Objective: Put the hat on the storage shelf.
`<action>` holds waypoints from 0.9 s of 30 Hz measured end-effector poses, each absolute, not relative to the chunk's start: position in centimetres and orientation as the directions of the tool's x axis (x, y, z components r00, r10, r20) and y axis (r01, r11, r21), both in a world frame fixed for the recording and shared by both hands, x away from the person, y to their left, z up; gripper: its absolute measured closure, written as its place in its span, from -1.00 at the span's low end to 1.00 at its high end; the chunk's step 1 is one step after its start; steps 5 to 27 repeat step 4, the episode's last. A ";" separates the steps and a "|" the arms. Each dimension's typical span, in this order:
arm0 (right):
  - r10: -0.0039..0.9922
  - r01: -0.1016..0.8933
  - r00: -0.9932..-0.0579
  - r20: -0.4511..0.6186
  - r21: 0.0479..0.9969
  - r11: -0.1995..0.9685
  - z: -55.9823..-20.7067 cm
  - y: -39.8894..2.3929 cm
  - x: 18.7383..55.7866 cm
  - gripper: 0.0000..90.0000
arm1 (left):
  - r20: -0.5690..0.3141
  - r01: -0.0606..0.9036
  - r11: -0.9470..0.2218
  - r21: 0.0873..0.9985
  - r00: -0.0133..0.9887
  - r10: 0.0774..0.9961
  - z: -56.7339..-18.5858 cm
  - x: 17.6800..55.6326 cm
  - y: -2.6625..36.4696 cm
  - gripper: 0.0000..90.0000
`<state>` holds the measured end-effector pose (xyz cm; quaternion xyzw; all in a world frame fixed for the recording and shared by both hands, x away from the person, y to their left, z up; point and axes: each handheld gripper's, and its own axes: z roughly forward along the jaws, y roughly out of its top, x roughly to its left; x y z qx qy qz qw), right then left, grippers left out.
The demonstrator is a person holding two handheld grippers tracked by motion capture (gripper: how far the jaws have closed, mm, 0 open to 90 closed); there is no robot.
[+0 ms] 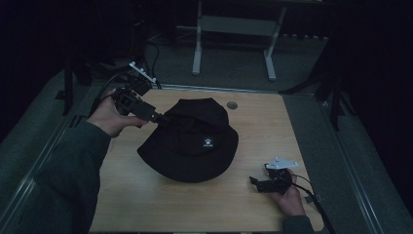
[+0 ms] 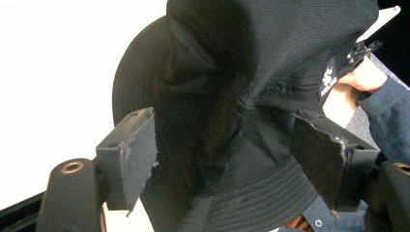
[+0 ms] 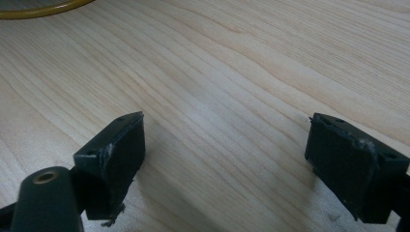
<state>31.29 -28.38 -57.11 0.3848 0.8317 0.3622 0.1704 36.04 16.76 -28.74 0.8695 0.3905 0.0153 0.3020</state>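
Dim room; grey floor point(image 1: 234, 68); metal frame point(image 1: 234, 24) behind.

The black hat point(image 1: 190, 144) fills the middle of my worktop point(image 1: 253, 204); bare wood lies open along the near edge and right side, around my right gripper point(image 1: 254, 182).

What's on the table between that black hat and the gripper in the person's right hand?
Nothing: in the high view, bare wooden table separates the black hat from the right gripper.

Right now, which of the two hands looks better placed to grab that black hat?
Probably the left. The left gripper is at the black hat's crown, jaws open around the fabric. The right gripper sits apart near the table's front edge, open over bare wood.
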 end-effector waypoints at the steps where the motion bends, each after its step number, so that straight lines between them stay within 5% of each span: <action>1: 0.763 0.516 -0.646 -0.005 0.734 0.442 -57.1 -28.4 31.3 -0.69 | -0.206 0.669 -0.515 0.535 0.695 0.689 -28.7 36.0 16.8 -0.50; 27: 0.763 0.516 -0.647 -0.005 0.733 0.442 -57.1 -28.4 31.3 -0.69 | -0.208 0.670 -0.512 0.537 0.694 0.690 -28.7 36.0 16.9 -0.57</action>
